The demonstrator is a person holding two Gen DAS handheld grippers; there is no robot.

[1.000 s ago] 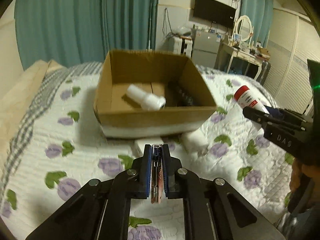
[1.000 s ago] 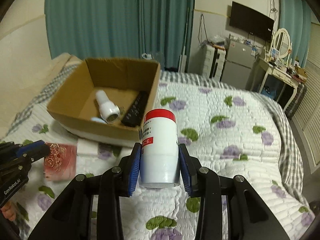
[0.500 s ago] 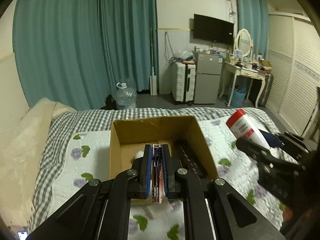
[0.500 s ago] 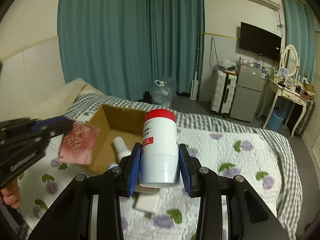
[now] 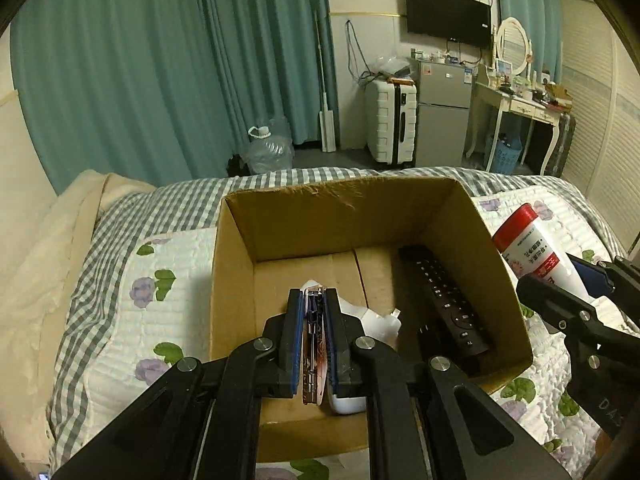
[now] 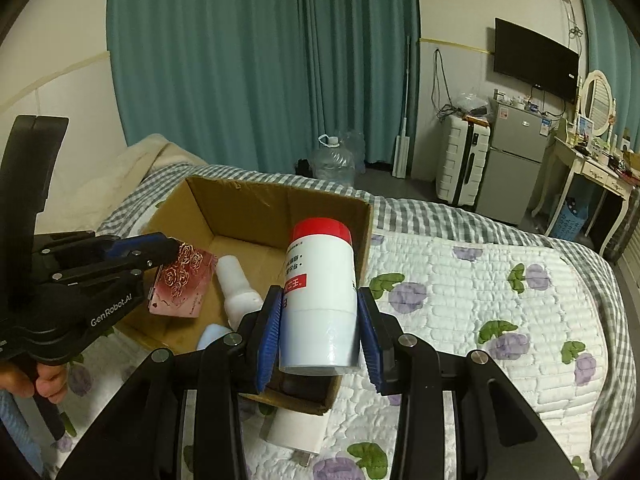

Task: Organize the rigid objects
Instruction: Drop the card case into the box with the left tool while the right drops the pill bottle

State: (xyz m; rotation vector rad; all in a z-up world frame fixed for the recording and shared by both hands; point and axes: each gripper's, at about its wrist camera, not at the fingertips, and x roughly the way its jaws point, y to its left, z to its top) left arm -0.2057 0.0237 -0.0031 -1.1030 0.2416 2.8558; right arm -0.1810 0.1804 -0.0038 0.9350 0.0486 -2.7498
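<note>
An open cardboard box point(image 5: 344, 216) point(image 6: 256, 216) sits on the bed. My left gripper point(image 5: 313, 344) is shut on a thin pink card with a rose pattern point(image 6: 182, 280), seen edge-on point(image 5: 312, 352) above the box's inside. My right gripper point(image 6: 318, 332) is shut on a white bottle with a red cap point(image 6: 320, 292) point(image 5: 532, 248), held upright just beside the box's right wall. In the box lie a black remote point(image 5: 444, 300) and a white bottle point(image 6: 238, 284).
The bed has a white quilt with purple flowers point(image 6: 480, 292) and a grey checked sheet point(image 5: 192, 196). A small white block point(image 6: 294, 432) lies by the box's near side. A suitcase point(image 5: 390, 120), fridge point(image 5: 442, 108) and dressing table point(image 5: 520, 108) stand beyond.
Both grippers have moved forward and closer to the box. The card now hangs over the box's inside, and the red-capped bottle sits lower beside the right wall.
</note>
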